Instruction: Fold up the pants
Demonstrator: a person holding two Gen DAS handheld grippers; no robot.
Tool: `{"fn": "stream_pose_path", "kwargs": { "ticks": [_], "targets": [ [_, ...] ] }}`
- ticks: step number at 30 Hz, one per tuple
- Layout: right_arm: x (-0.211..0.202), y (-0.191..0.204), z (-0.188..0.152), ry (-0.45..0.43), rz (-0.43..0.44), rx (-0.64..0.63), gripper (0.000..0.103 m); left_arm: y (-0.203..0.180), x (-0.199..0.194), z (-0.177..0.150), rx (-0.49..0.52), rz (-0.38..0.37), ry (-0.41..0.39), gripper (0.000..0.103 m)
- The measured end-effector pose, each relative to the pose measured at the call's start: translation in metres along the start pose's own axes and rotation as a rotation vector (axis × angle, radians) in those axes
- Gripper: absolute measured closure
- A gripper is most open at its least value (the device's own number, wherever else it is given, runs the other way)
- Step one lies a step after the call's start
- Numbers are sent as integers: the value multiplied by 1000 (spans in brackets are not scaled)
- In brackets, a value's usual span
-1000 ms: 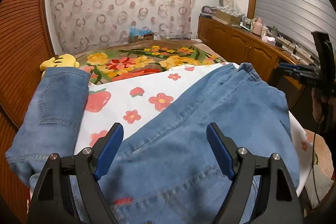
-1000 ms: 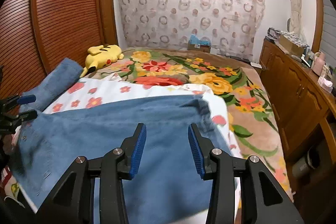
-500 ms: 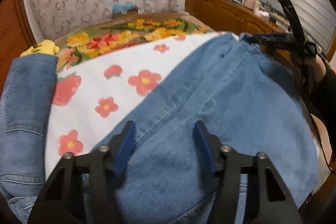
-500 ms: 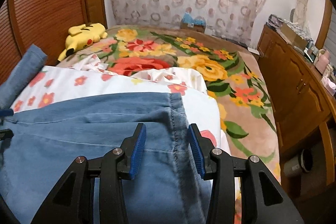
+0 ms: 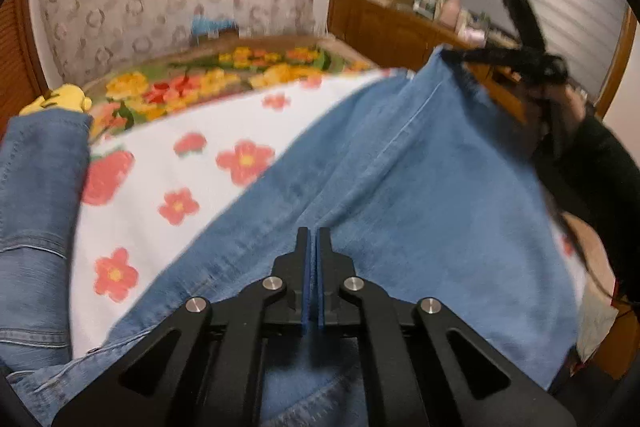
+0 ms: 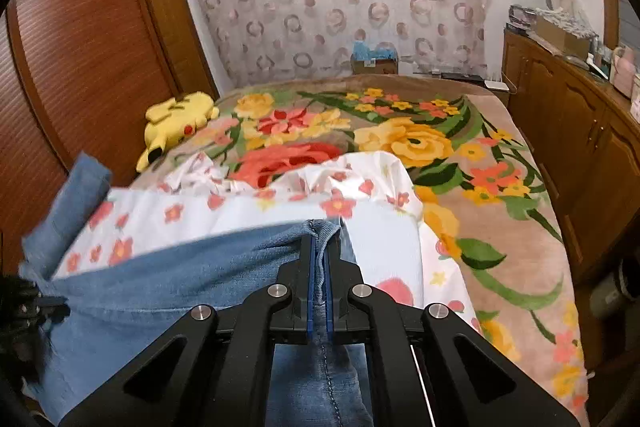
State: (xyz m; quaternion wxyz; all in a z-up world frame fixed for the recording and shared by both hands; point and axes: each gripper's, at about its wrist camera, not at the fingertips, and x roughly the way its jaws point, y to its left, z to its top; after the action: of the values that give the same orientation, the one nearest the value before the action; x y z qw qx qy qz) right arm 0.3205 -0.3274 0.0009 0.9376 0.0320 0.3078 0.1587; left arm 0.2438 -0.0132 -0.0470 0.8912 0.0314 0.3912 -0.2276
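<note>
The left tool [image 5: 313, 239] is pinching the pants [image 5: 420, 195] at lower centre, having just closed. The right tool [image 6: 319, 247] is clamping their hem, likewise just closed.

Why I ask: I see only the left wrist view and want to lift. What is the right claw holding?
Observer: The right claw has just been closing its jaws; a fold of the jeans' hemmed edge is pinched between them.
Operator: Where on the edge?
Observer: Right at a stitched seam, which runs back under the claw.
Operator: What lies beyond it?
Observer: The flowered sheet, crumpled at its far edge over the floral blanket.
</note>
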Motion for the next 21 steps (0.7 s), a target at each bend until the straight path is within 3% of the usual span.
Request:
{"fn": "stream_pose_path", "kwargs": {
  "ticks": [7,9,12,15,21],
  "targets": [
    [4,7,14,-25,41,6,100,13,-46,16,-54,63,-150,100],
    [15,10,12,-17,27,9,99,21,-41,19,-55,100,-143,100],
    [28,12,8,28,-11,-1,82,37,-19,14,-90,129,-97,100],
    [22,7,-1,51,-13,-13,73,46,-3,6,-126,127,-56,100],
    [-17,-4,-35,68,-53,-65,71,42,-3,5,-129,112,-50,100]
  ]
}}
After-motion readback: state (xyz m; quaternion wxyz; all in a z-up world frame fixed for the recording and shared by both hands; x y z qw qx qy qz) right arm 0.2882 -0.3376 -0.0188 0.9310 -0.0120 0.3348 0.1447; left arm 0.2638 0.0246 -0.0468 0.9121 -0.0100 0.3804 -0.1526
